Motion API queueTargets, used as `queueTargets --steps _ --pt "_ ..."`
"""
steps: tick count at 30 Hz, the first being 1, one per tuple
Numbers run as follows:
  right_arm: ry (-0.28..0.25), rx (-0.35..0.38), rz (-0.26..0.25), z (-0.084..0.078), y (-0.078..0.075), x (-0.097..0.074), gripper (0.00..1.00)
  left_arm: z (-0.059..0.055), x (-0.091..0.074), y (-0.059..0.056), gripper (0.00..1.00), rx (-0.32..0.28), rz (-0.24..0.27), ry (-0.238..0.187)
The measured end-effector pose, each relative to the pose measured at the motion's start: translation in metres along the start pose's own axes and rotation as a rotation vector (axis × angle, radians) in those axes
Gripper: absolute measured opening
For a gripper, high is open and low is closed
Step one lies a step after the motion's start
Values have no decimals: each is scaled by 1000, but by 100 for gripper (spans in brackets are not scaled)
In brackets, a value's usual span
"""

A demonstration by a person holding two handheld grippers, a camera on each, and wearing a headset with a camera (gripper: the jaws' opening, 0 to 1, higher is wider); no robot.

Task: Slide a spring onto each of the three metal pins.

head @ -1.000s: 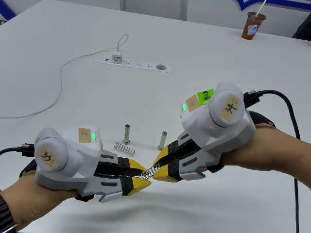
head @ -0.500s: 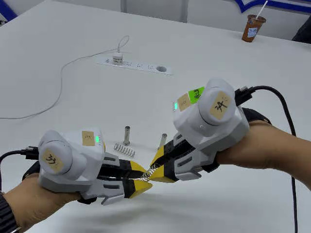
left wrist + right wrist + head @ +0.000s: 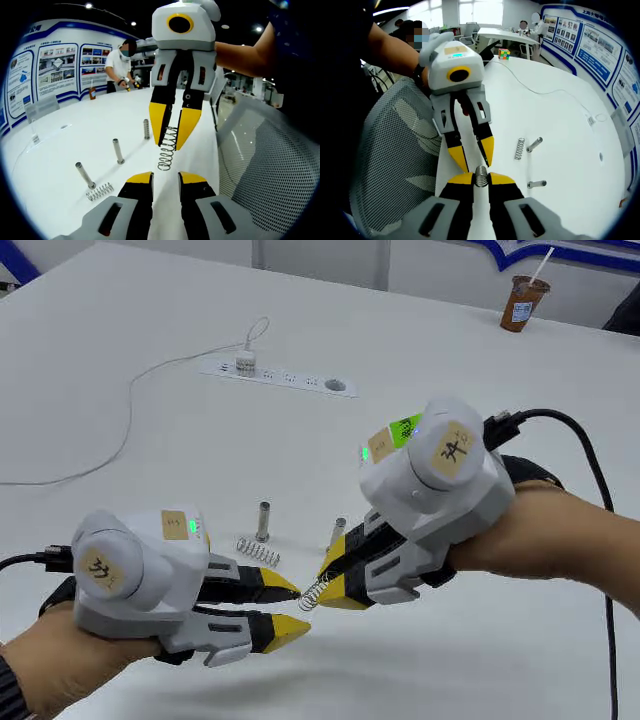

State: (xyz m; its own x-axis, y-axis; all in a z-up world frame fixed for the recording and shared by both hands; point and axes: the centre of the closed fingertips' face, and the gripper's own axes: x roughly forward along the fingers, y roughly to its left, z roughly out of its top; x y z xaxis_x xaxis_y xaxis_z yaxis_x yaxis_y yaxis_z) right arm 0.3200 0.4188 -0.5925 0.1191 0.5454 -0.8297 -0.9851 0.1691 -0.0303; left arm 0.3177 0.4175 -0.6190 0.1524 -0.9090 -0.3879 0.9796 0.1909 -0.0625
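The right gripper pinches the upper end of a spring between its fingers, holding it above the bench (well in from the far edge). The left gripper faces it with fingers spread, near the spring's free end. A loose spring lies by the upright metal pins.

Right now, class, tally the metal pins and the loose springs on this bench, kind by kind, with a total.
Metal pins: 3
Loose springs: 2, one lying on the table, one held by the right gripper
Total: 5
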Motion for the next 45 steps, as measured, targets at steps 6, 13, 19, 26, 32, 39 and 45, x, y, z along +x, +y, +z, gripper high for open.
queueTargets --steps 6,13,19,26,32,39,45 --pt "11 12 -27 -4 -11 -9 12 -2 -5 3 27 -21 24 -9" --pt "29 29 -73 -8 -31 -20 12 -4 -14 10 34 -48 61 -18" --pt "66 24 -86 -13 -44 -25 12 -5 -21 12 37 -56 84 -22" --pt "117 17 -95 -20 -63 -29 12 -9 -24 11 39 -65 99 -15" --pt "152 27 -113 -24 -84 -30 12 -11 -25 9 40 -71 105 -11" --pt "193 30 -116 -29 -99 -22 12 -10 -27 12 41 -76 117 -17" --pt "204 42 -101 -31 -103 -14 12 -12 -28 12 41 -83 123 -16"
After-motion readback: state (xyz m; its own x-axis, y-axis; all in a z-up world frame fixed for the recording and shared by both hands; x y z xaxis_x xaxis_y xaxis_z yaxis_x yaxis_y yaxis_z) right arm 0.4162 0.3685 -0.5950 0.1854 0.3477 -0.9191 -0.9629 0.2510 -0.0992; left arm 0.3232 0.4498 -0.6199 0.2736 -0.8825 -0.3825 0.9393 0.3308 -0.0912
